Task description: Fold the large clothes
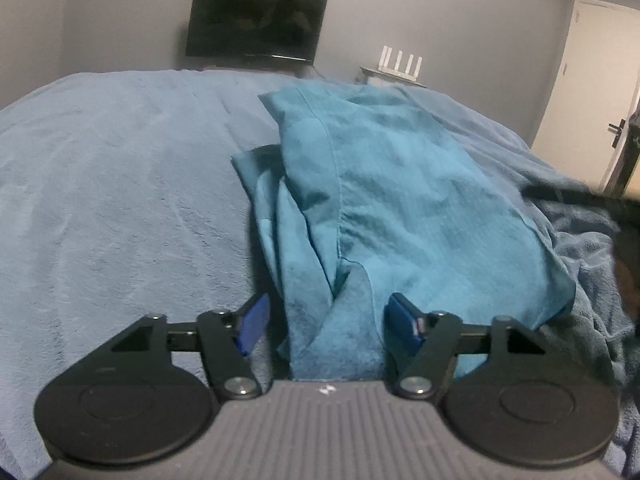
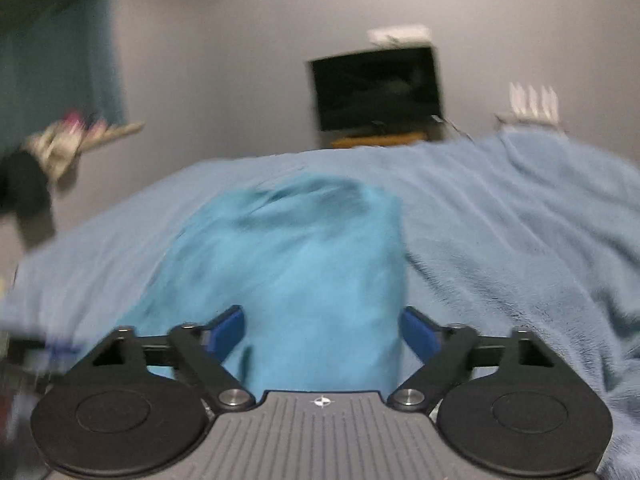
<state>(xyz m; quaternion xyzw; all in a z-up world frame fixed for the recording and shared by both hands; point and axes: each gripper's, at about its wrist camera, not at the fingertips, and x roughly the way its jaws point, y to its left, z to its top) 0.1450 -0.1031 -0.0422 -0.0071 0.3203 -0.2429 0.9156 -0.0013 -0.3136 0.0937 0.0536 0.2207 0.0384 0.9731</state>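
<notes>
A teal garment (image 1: 400, 200) lies partly folded in a long strip on the light blue blanket of the bed (image 1: 120, 180), with a bunched fold along its left side. My left gripper (image 1: 328, 324) stands open at the garment's near end. The cloth's near edge lies between its blue pads (image 1: 252, 328), which do not press on it. In the blurred right wrist view the same garment (image 2: 300, 260) runs away from my right gripper (image 2: 324, 336). That gripper is open, with cloth in the wide gap between its pads (image 2: 420, 336).
A dark television (image 1: 256, 24) hangs on the grey wall beyond the bed. A white router (image 1: 400, 60) stands on a small stand to its right, and a white door (image 1: 592, 92) is at far right. A shelf with clutter (image 2: 68, 140) is on the left wall.
</notes>
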